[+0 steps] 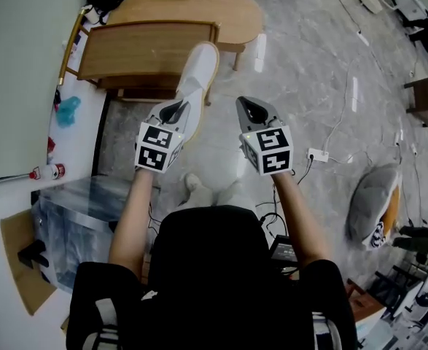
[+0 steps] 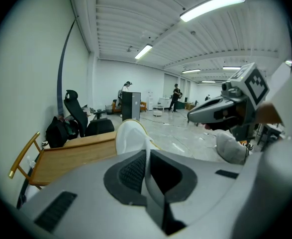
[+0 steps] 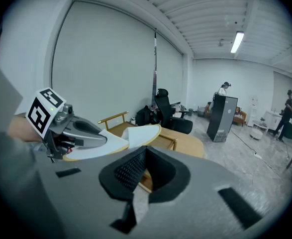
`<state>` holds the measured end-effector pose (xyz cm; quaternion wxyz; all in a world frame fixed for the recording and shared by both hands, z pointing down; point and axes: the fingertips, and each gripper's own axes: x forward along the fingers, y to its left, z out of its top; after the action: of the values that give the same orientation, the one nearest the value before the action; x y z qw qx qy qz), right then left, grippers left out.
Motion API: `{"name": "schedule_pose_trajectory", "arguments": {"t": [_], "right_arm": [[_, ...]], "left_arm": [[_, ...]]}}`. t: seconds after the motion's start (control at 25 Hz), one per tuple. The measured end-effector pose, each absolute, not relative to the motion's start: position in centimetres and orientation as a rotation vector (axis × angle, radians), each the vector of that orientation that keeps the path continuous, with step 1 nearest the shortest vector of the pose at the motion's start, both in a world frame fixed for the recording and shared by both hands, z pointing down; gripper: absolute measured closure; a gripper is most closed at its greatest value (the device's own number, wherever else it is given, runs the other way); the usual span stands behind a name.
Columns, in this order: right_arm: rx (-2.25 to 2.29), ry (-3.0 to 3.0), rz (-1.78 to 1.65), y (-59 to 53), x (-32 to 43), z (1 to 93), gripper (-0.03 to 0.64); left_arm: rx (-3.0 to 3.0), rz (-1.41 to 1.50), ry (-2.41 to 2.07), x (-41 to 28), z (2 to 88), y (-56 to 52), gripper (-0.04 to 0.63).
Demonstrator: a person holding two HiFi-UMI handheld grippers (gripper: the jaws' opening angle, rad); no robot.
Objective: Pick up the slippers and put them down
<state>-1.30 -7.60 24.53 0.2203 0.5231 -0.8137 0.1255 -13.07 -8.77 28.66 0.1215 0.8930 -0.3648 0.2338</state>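
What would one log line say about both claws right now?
left claw: shut on white slipper | right claw: shut, empty | white slipper: in the air

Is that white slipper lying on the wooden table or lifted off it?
Lifted: the left gripper grips the slipper by one end, clear of the table.

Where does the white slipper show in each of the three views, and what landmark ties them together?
Head view: slipper at upper centre, sticking out from the left tool.
Left gripper view: centre, edge-on, rising just beyond the jaws that clamp it.
Right gripper view: left of centre, lying flat in the left tool.
Shared landmark: the wooden table behind the slipper.
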Motion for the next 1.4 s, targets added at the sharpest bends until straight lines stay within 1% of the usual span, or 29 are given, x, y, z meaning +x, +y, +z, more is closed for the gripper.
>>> {"name": "schedule_pose_trajectory", "arguments": {"t": [0.44,0.64,0.88,1.4], "right_arm": [[1.550,-2.167,0.419,-4.6,9.2,24.9,0.618],[1.566,-2.160,0.447,-3.4,12.6,25.0,0.618],[1.566,-2.159,0.473,-2.0,15.3,26.4,0.618],[1.561,-2.148,0.582,-0.8,18.8,33.3,0.618]], "left_arm": [[2.658,0.689,-0.949,-2.7,28.5,-7.4,0.578],[2.657,0.708,-0.911,1.1,29.2,-6.2,0.578],[2.631,0.755,-0.914,3.7,31.3,-5.2,0.578],[2.639,0.847,-0.904,7.1,37.3,-5.6,0.578]]}}
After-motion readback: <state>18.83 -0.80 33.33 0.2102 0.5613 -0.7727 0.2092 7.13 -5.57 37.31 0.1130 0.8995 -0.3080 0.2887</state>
